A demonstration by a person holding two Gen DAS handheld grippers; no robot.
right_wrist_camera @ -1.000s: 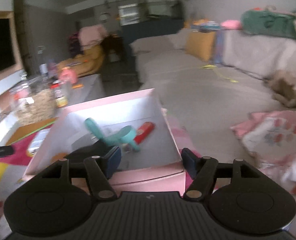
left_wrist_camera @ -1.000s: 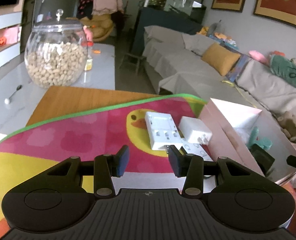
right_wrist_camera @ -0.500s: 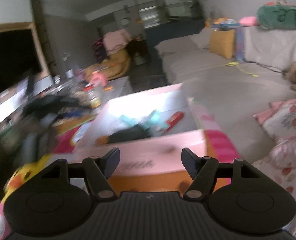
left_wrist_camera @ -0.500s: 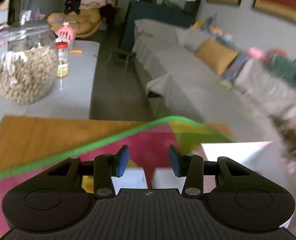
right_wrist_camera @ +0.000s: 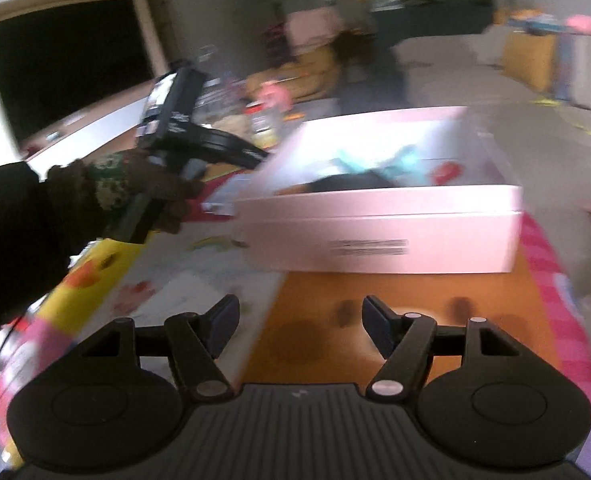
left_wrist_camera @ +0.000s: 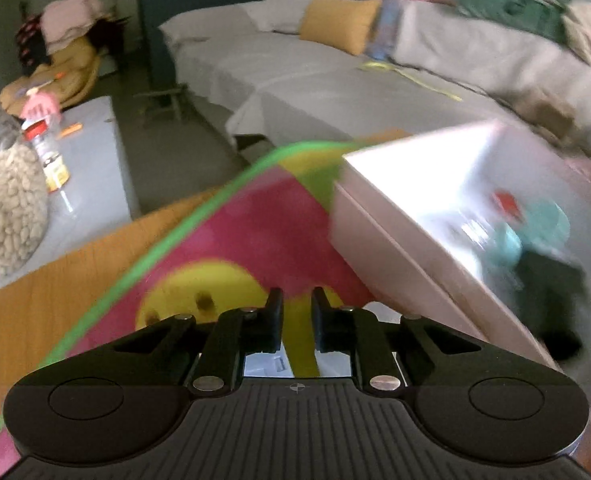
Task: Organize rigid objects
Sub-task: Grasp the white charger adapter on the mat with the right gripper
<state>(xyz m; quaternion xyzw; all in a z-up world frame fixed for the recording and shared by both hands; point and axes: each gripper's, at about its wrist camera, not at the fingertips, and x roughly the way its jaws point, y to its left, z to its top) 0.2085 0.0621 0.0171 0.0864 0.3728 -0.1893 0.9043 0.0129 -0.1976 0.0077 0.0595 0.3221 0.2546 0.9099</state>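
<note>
Two blurred fisheye views show a living room, each looking out over a black handheld gripper.

In the left wrist view, the left gripper (left_wrist_camera: 297, 312) hangs low over a pink play mat (left_wrist_camera: 231, 240) with a green border and a yellow duck print. Its jaws stand narrow, with only a slim gap between them. Pale white shapes show beneath the fingers, but whether the jaws hold anything cannot be told. To the right, a pale pink box (left_wrist_camera: 399, 240) sits on the mat. Inside lie a teal object (left_wrist_camera: 535, 228), something black (left_wrist_camera: 551, 288) and a small red item (left_wrist_camera: 505, 200), all smeared by motion. At far left, a glass jar of pale nuts (left_wrist_camera: 7, 216) stands on the grey counter (left_wrist_camera: 91, 152), and a grey sofa (left_wrist_camera: 335, 68) fills the background.

In the right wrist view, the right gripper (right_wrist_camera: 300, 322) has its jaws wide apart and holds nothing. It hovers over the mat, just in front of the pink box. To the left, a gloved hand (right_wrist_camera: 155, 192) grips the handle of the other gripper, which reaches towards the box's left wall.
</note>
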